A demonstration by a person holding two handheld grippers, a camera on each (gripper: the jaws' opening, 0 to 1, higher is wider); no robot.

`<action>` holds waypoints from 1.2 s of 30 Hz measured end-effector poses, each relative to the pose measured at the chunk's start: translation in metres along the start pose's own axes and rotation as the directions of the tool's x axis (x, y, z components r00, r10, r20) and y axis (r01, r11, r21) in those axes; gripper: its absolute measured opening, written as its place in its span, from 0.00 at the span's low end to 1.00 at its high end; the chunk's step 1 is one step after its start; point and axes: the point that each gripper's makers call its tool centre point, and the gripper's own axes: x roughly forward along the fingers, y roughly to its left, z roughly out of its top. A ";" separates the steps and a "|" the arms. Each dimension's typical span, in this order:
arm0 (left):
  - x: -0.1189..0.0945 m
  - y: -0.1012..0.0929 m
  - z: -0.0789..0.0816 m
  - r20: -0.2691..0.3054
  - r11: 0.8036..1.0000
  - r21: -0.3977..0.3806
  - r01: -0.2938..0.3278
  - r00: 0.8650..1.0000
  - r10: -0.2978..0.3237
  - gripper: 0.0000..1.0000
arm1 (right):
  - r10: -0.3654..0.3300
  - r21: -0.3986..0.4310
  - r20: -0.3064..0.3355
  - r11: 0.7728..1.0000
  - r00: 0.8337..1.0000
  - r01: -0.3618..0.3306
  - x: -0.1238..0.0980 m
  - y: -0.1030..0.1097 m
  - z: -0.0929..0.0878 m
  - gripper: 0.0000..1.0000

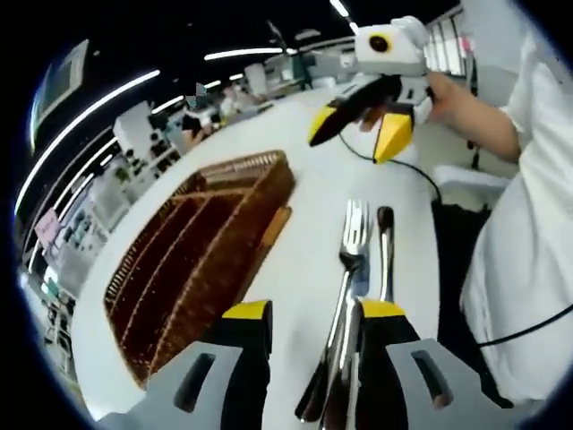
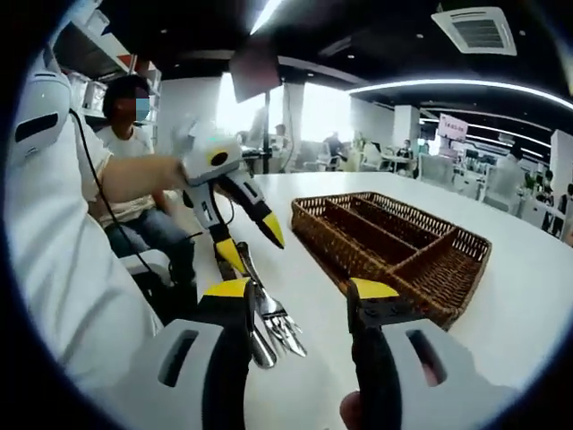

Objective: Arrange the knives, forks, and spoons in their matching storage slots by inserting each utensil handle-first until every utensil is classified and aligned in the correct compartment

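Both claws, left (image 1: 304, 321) and right (image 2: 298, 297), are held apart above cutlery (image 1: 354, 269), seemingly untouched, beside the wicker tray (image 1: 192, 269) on the desk (image 1: 313, 179).

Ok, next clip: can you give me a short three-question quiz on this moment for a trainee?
1. True or false: the wicker tray already holds some utensils.
2. Where is the fork?
A. In a tray compartment
B. Lying on the white table, its handle running between the left gripper's jaws
C. Lifted clear of the table
3. Fill in: the right gripper's jaws stand ___.

Key: 1 false, since every compartment looks empty; 2 B; 3 open.
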 end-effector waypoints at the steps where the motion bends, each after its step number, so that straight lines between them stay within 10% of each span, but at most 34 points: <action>1: 0.001 0.000 0.001 -0.007 1.000 0.005 0.010 1.000 -0.010 0.32 | 0.000 -0.001 0.000 1.000 1.000 0.000 0.000 0.000 0.000 0.43; 23: 0.018 -0.007 -0.015 -0.216 0.985 0.063 0.159 0.966 -0.142 0.13 | 0.017 -0.007 -0.013 1.000 1.000 -0.017 -0.005 0.011 -0.004 0.41; 36: 0.021 -0.013 -0.014 -0.218 0.978 0.027 0.208 0.956 -0.197 0.04 | 0.029 -0.010 -0.021 1.000 0.999 -0.029 -0.002 0.016 -0.004 0.41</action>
